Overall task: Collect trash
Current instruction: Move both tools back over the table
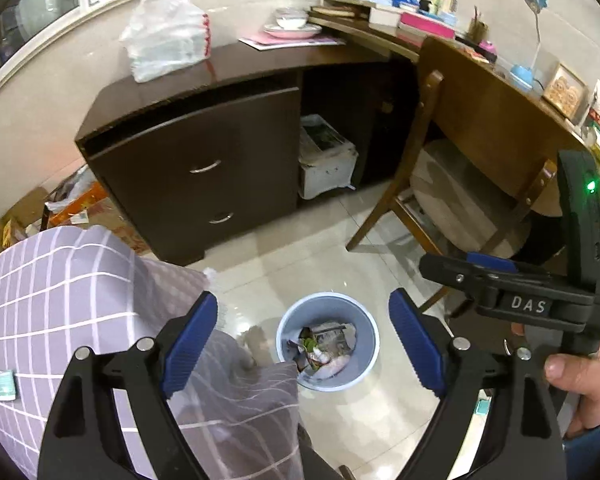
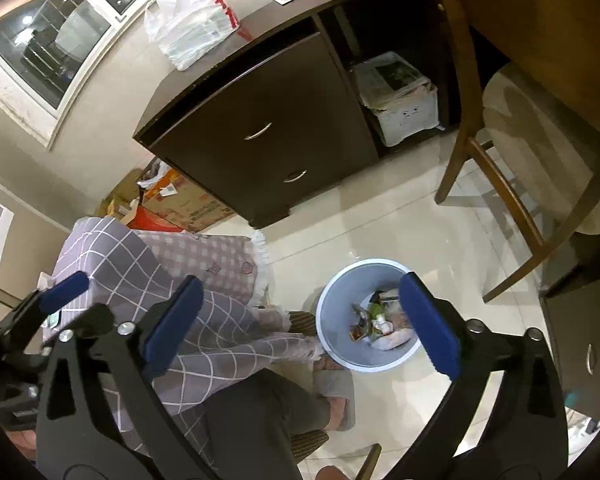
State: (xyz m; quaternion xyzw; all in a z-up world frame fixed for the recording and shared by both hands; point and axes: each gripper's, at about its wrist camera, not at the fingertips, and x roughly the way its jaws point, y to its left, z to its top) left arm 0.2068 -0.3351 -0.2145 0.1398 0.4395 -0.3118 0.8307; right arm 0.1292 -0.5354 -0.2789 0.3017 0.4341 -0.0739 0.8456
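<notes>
A pale blue waste bin [image 1: 366,354] stands on the glossy tiled floor with crumpled wrappers and paper [image 1: 324,346] inside it. My left gripper [image 1: 304,340] hangs open above it, and nothing sits between its blue pads. In the right wrist view the same bin [image 2: 334,344] lies just left of the right finger, its trash [image 2: 380,320] in plain sight. My right gripper [image 2: 302,320] is also wide open and empty. A blue pad of the left gripper [image 2: 64,290] shows at the left of that view. A hand [image 1: 580,376] grips the right gripper's handle.
A grey plaid cover [image 1: 60,300] drapes over furniture at the left of the bin. Behind stand a dark drawer cabinet [image 1: 204,168] bearing a white plastic bag [image 1: 168,36], a box of newspapers [image 1: 324,160], a wooden chair [image 1: 452,184] and cardboard boxes [image 2: 180,200]. A slippered foot [image 2: 336,396] is near the bin.
</notes>
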